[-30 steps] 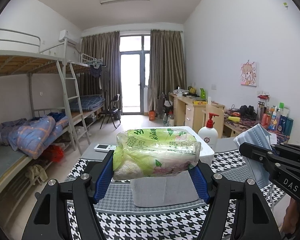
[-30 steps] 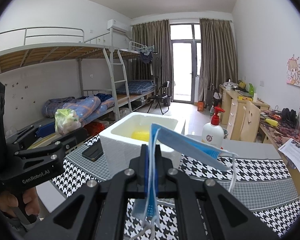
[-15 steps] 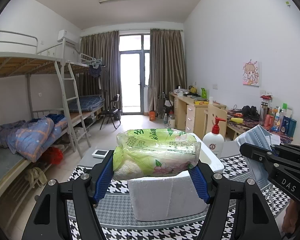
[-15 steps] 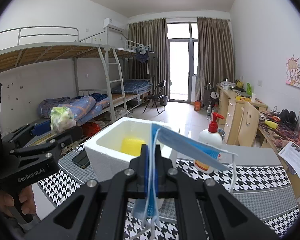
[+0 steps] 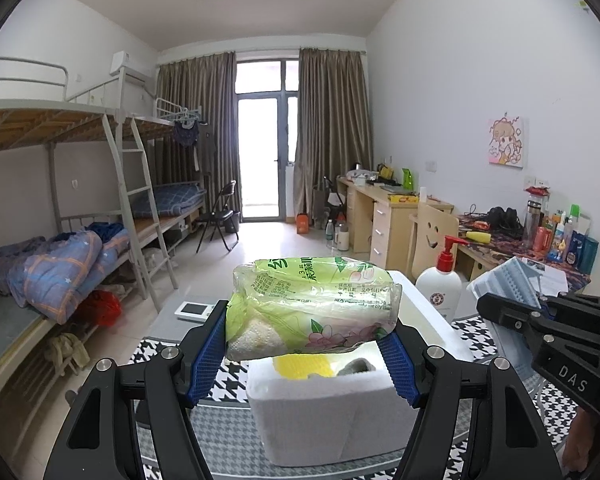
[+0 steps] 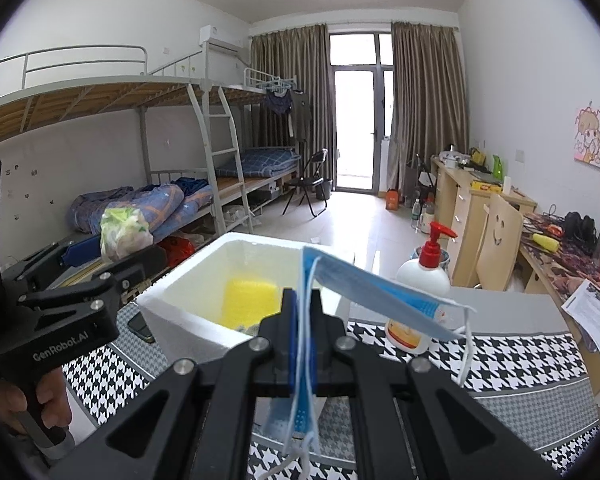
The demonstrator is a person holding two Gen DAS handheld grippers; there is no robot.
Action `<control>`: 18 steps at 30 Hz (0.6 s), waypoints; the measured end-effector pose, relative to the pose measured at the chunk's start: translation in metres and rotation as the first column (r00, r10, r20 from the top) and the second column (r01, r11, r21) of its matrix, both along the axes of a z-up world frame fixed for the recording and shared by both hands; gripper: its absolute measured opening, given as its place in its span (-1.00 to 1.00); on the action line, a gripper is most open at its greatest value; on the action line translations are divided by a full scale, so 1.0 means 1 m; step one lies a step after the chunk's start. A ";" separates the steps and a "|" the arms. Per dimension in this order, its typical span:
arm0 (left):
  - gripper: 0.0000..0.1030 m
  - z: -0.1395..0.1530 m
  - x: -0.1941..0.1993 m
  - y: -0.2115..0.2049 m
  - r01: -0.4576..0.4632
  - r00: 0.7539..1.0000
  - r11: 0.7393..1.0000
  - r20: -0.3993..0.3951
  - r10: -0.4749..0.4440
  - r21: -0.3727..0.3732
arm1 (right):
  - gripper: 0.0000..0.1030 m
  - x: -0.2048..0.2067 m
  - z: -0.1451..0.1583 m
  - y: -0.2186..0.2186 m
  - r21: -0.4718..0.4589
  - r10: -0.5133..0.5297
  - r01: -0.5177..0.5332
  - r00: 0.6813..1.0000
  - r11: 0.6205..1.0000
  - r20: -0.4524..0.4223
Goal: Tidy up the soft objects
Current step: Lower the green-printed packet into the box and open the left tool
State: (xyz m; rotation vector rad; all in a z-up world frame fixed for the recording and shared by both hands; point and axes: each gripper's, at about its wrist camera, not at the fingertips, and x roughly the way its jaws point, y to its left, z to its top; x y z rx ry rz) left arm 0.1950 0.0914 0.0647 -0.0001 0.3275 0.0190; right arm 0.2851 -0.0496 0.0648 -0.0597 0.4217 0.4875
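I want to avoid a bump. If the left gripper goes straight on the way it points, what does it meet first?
Probably the white foam box, just ahead and below the tissue pack that the left gripper holds, though depth is unclear.

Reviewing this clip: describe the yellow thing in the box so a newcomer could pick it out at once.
Start at the houndstooth-clothed table, then the white foam box standing on it. The yellow sponge lies inside on the box's floor, the only bright yellow thing there, beside a duller grey item.
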 end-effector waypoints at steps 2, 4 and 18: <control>0.39 0.000 0.004 0.002 -0.002 1.000 1.000 -0.002 0.002 0.000 | -0.86 0.003 -0.001 0.002 -0.002 0.000 0.000 1.000 1.000 -0.007; 0.38 -0.001 0.009 0.001 0.003 1.000 1.000 -0.010 -0.002 0.001 | -0.86 0.005 -0.001 0.003 -0.005 -0.001 0.001 1.000 1.000 -0.006; 0.38 -0.005 0.035 -0.032 0.112 0.993 0.994 -0.048 -0.112 -0.003 | -0.86 0.001 -0.001 -0.020 -0.006 -0.076 0.076 0.997 0.997 -0.004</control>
